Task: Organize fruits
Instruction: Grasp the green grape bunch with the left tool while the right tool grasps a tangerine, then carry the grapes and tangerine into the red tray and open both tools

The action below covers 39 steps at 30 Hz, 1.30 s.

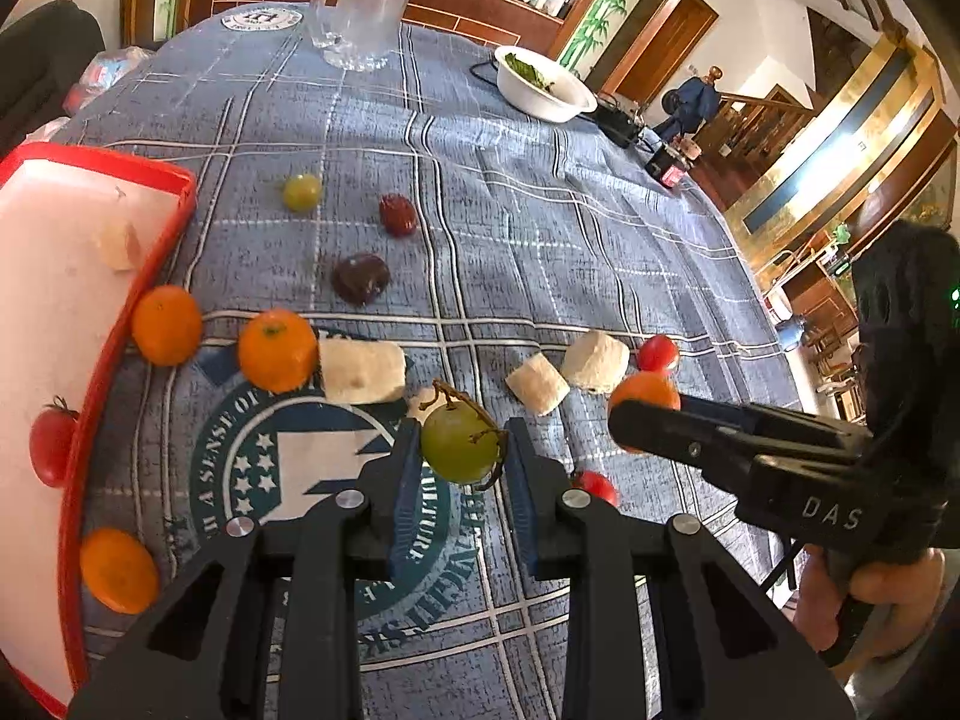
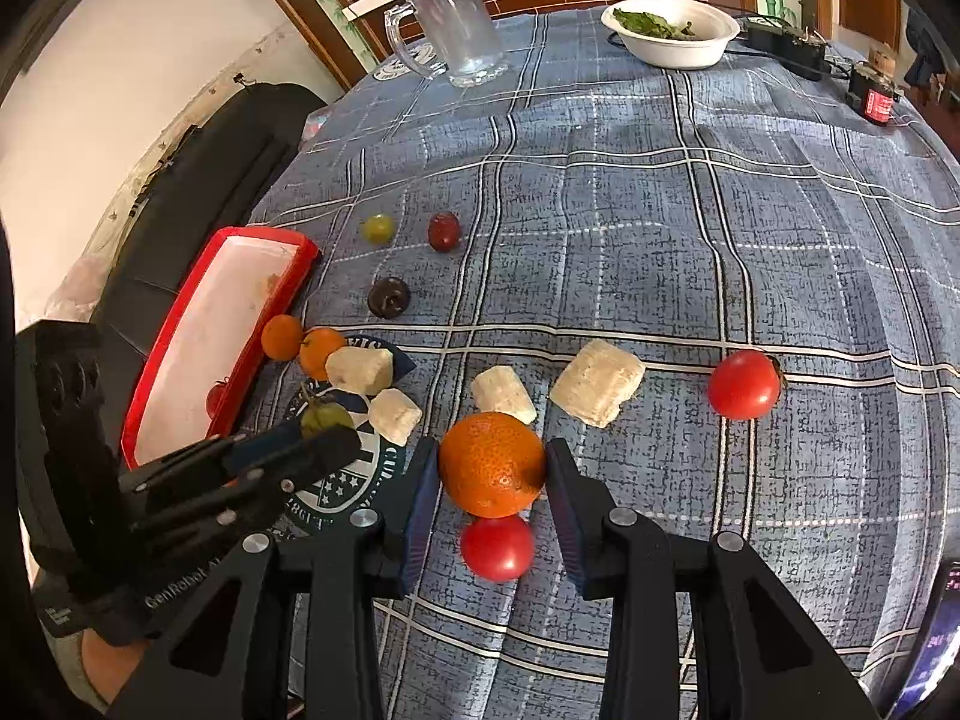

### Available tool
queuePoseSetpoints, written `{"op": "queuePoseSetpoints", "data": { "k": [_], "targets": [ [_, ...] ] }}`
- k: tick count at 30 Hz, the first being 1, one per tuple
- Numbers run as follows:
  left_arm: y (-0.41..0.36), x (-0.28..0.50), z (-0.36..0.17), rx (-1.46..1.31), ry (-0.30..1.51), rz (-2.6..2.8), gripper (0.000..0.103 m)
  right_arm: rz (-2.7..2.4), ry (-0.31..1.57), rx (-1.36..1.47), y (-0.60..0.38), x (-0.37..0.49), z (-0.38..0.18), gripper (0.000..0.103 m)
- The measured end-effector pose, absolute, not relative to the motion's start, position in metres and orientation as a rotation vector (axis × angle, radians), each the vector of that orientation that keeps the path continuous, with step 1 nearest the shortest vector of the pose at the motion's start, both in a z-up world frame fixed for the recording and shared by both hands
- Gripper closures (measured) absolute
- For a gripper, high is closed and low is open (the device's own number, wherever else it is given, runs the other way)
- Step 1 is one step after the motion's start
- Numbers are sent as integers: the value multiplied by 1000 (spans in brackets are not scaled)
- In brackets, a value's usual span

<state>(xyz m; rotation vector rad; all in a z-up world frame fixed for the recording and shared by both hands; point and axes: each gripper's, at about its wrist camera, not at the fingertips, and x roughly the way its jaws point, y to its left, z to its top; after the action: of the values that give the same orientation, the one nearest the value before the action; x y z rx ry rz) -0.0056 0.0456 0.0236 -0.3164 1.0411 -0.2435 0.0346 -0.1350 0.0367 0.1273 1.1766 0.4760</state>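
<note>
My left gripper point(image 1: 461, 444) is shut on a green grape point(image 1: 459, 443) with a stem, held above the blue cloth. My right gripper point(image 2: 492, 468) is shut on a small orange point(image 2: 492, 463), just above a cherry tomato point(image 2: 497, 547). In the left wrist view the right gripper point(image 1: 636, 414) holds that orange point(image 1: 645, 391). A red-rimmed white tray point(image 1: 66, 324) lies at the left with a cherry tomato point(image 1: 51, 447), an orange point(image 1: 118, 570) and a pale chunk point(image 1: 120, 246) in it. Two oranges point(image 1: 276, 349) sit beside its rim.
Several pale banana pieces point(image 2: 597, 383) lie mid-table. A green grape point(image 2: 377, 228), a red date point(image 2: 444, 231), a dark fruit point(image 2: 389, 297) and a tomato point(image 2: 744, 384) lie loose. A glass mug point(image 2: 456, 30), a white bowl point(image 2: 672, 30) and black devices point(image 2: 786, 45) stand at the back.
</note>
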Motion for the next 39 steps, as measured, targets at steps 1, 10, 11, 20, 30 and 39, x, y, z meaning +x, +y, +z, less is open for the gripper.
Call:
{"op": "queuePoseSetpoints", "data": {
  "k": [1, 10, 11, 20, 30, 39],
  "targets": [
    [47, -5, 24, -316, 1039, -244, 78, 474, 1178, 131, -134, 35, 37, 67],
    [62, -8, 26, -322, 1030, -226, 78, 481, 1178, 128, -123, 36, 35, 67],
    [64, -9, 26, -325, 1027, -223, 78, 486, 1178, 124, -119, 37, 34, 67],
    [93, -14, 31, -339, 1005, -184, 78, 526, 1170, 92, -92, 38, 37, 67],
    [153, -30, 39, -417, 957, -77, 78, 584, 1166, 68, -50, 42, 40, 67],
    [208, -50, 45, -468, 915, 50, 78, 698, 1155, 21, 10, 47, 45, 67]
  ]
}}
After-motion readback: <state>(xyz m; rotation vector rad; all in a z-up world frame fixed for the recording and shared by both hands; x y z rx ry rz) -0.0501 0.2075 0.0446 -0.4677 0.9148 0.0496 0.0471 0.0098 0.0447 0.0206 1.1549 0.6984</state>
